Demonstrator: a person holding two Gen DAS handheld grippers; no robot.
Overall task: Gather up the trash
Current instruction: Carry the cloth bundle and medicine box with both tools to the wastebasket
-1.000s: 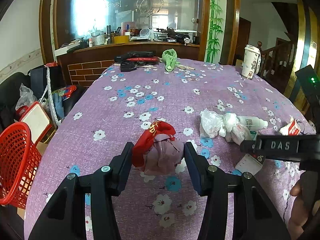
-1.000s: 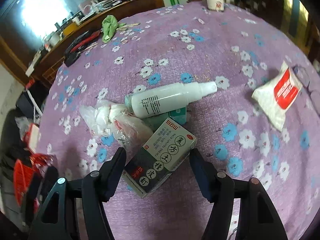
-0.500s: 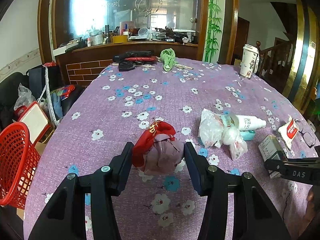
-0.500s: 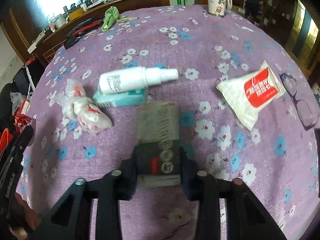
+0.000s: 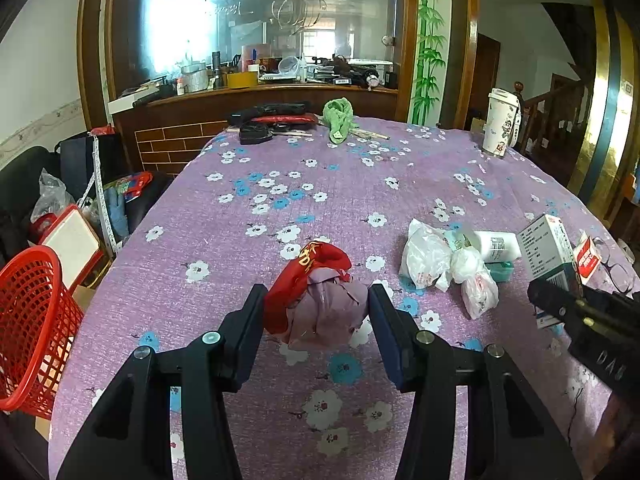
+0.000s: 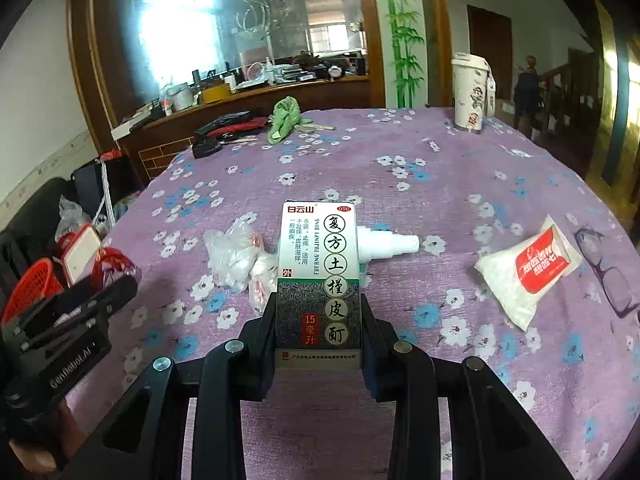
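Trash on my desk [image 5: 240, 272] is split into two bunches right now. My right tongs [image 6: 320, 320] are clamped on a medicine box [image 6: 320, 276], white on top, dark green below, with Chinese print and a red "15" patch; it's lifted off the purple flowered cloth. My left tongs [image 5: 316, 312] are apart, one finger on each side of a crumpled red and mauve wad [image 5: 320, 300] near my edge of the desk, and I can't tell if the pads touch it.

Behind the box lie scrunched clear plastic bags [image 6: 236, 256] and a white spray bottle [image 6: 384, 244] on its side, with a teal box [image 5: 500, 270] under it. Toward the right edge there's a white pouch with a red label [image 6: 528, 272] and a pair of glasses [image 6: 608, 272]. Far corner: a paper cup [image 5: 498, 128], upright. Far edge: a green cloth [image 5: 339, 120] and a black and red bundle [image 5: 272, 120]. A red mesh basket [image 5: 28, 332] stands off the left edge.
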